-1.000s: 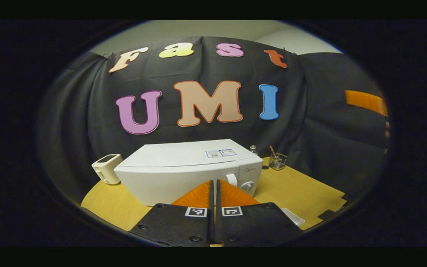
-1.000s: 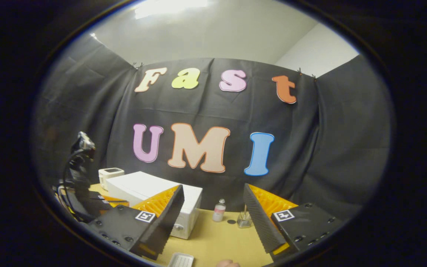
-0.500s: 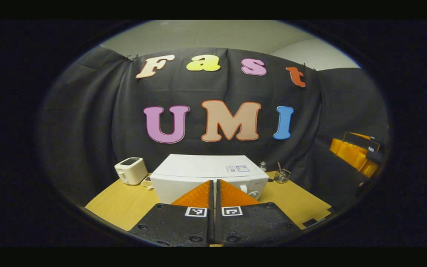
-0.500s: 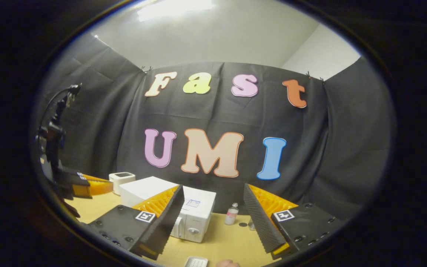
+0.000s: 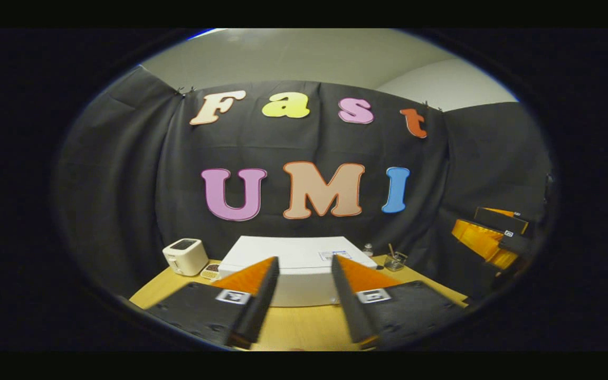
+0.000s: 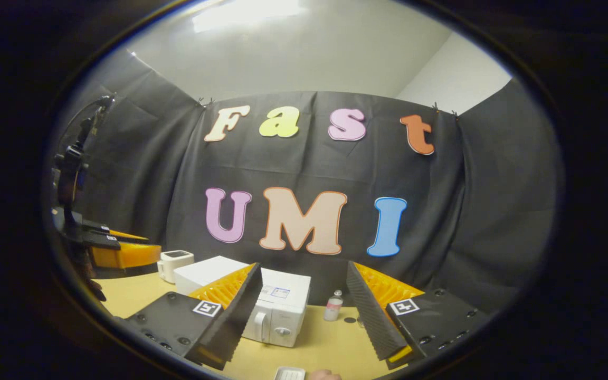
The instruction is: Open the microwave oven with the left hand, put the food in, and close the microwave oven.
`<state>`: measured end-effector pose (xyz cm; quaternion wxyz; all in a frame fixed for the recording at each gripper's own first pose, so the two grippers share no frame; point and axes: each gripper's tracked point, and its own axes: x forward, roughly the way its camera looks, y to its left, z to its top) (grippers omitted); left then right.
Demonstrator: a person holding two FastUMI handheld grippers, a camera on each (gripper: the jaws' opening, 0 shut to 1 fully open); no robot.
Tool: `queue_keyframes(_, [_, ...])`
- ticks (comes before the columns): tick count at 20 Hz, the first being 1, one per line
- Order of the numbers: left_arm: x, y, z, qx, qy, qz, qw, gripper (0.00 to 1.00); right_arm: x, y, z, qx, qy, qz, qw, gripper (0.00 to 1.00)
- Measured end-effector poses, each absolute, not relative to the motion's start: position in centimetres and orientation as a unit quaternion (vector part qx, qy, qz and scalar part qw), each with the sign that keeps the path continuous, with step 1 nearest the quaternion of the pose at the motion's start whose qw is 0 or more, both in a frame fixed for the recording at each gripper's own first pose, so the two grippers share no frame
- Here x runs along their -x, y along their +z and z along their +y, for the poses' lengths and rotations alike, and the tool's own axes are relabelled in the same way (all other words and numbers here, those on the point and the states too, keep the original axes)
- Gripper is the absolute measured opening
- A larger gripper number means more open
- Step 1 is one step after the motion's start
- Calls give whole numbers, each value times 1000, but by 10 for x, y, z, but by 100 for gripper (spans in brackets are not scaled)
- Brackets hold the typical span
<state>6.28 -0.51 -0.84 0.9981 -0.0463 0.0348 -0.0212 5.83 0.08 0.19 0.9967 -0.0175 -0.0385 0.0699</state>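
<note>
The white microwave (image 5: pixel 296 252) stands on the wooden table (image 5: pixel 177 285) with its door shut, straight ahead of my left gripper (image 5: pixel 304 262). That gripper hangs open above the table, short of the microwave, with nothing between its fingers. In the right gripper view the microwave (image 6: pixel 277 309) shows its front handle (image 6: pixel 263 326) and a dial. My right gripper (image 6: pixel 303 268) is open and empty, higher and further back. A white tray (image 6: pixel 289 373) lies at the near table edge below it; what it holds is cut off. The left gripper (image 6: pixel 119 253) shows far left, the right gripper (image 5: pixel 488 237) far right.
A small white toaster (image 5: pixel 185 256) sits left of the microwave. Right of the microwave stand a small bottle (image 6: pixel 333 307) and a glass jar (image 5: pixel 395 260) with a stick in it. Bare table (image 6: pixel 325 343) lies in front of the microwave. Black cloth walls the booth.
My left gripper has gone from shut to open and drawn back from the microwave, tilting up. The right gripper stayed open and shifted only slightly.
</note>
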Motion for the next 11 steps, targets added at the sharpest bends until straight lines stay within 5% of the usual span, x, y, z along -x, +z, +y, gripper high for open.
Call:
queue_keyframes(1, [-59,-6,-2,37,-14,28,999,99,-57,1,2,19,70,-36,997,96])
queue_keyframes(11, [-50,-7,-20,48,-42,33,997,94,-48,4,-4,22,52,-38,998,99])
